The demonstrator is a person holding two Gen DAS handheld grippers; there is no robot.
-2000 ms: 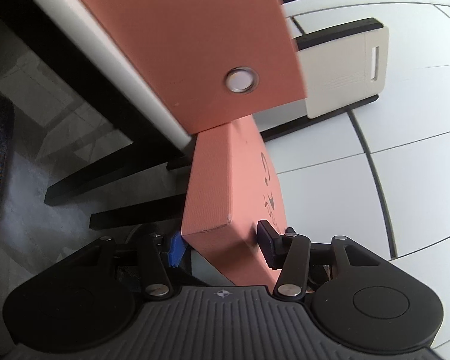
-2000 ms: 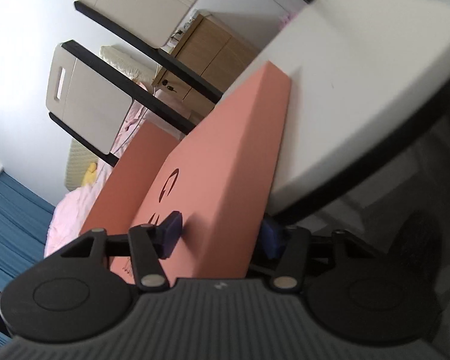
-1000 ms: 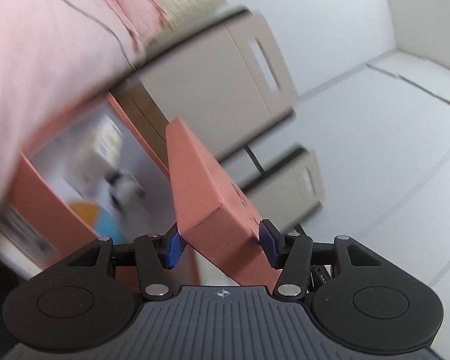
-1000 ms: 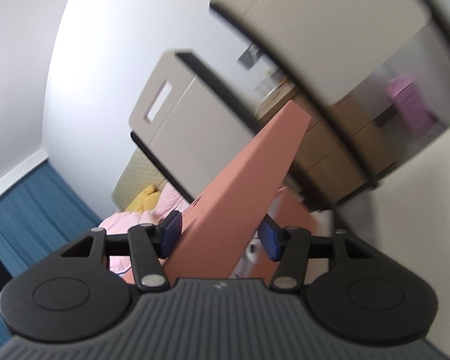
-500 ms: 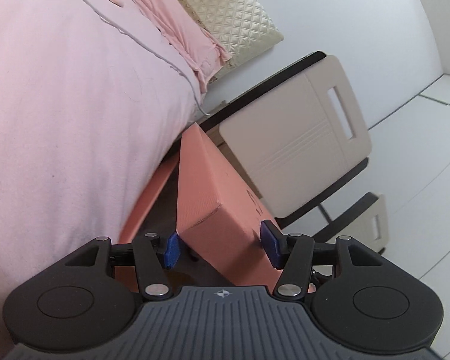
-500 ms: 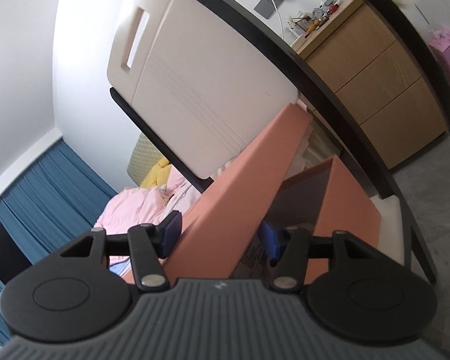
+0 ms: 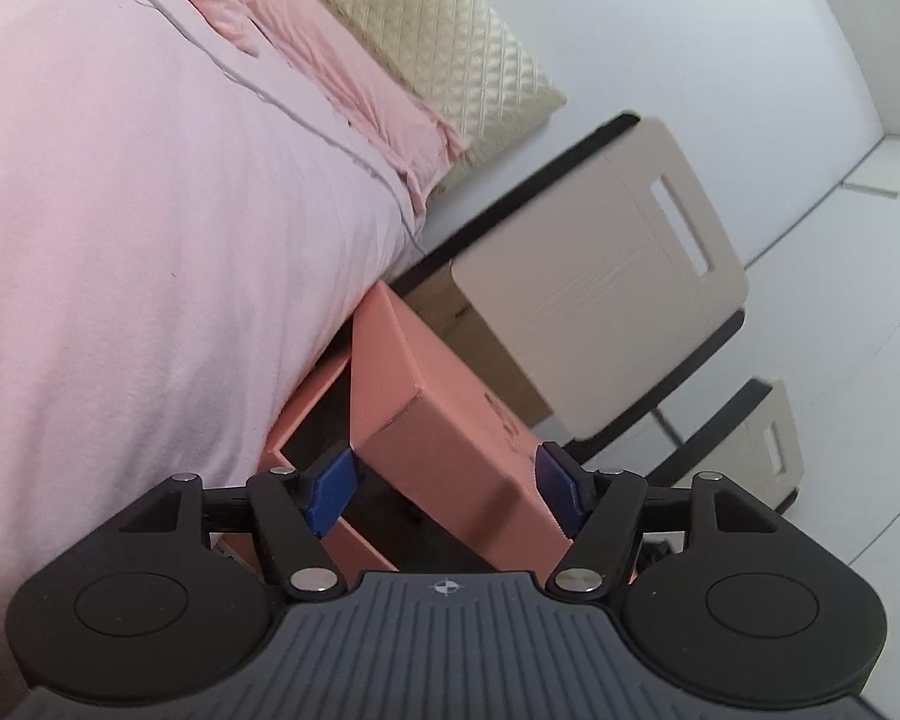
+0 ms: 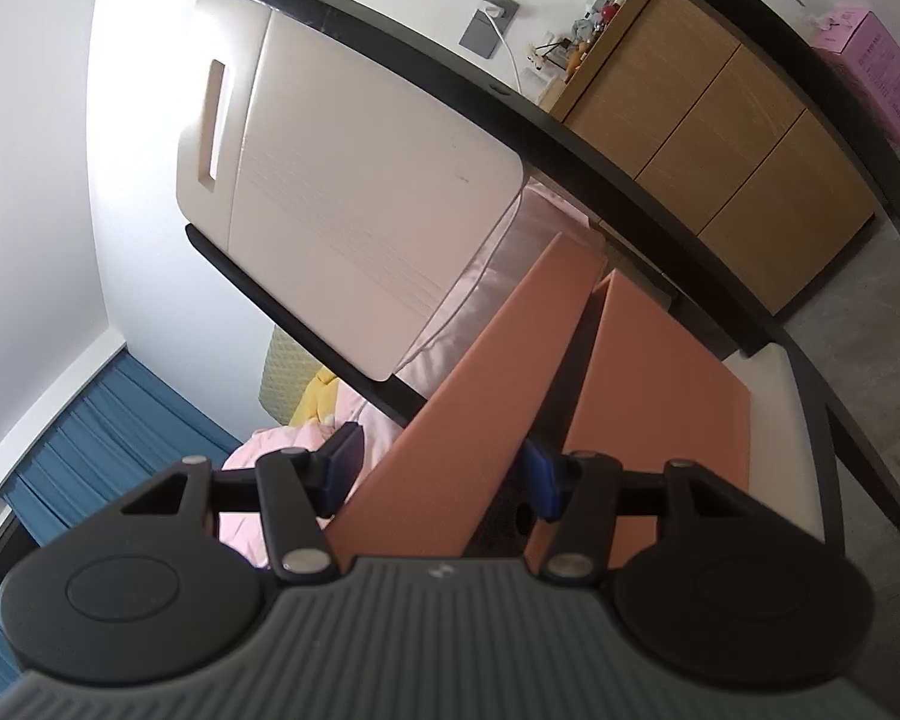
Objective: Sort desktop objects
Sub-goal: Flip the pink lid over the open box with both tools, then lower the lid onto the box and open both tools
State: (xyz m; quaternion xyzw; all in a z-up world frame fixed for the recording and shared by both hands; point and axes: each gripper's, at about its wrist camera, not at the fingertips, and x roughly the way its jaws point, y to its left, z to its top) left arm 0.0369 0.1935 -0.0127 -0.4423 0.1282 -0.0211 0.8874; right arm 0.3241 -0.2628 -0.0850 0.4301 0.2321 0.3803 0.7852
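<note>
A salmon-pink box lid (image 7: 444,438) is held between both grippers. My left gripper (image 7: 447,489) is shut on one end of it. My right gripper (image 8: 444,477) is shut on the other end (image 8: 480,420). The lid is tilted and sits just above the open salmon-pink box base (image 7: 312,414), whose dark inside shows under it. In the right wrist view the base's wall (image 8: 648,402) stands right of the lid. What lies in the box is hidden.
A pink bed (image 7: 150,210) with a gold quilted pillow (image 7: 450,42) is left of the box. Beige chairs with black frames (image 7: 600,300) stand behind it. A white table edge (image 8: 780,420) and a wooden cabinet (image 8: 720,132) show in the right wrist view.
Both grippers have swung the lid from beside the white table edge toward the bed side and lowered it over the open box base. The grip has not changed.
</note>
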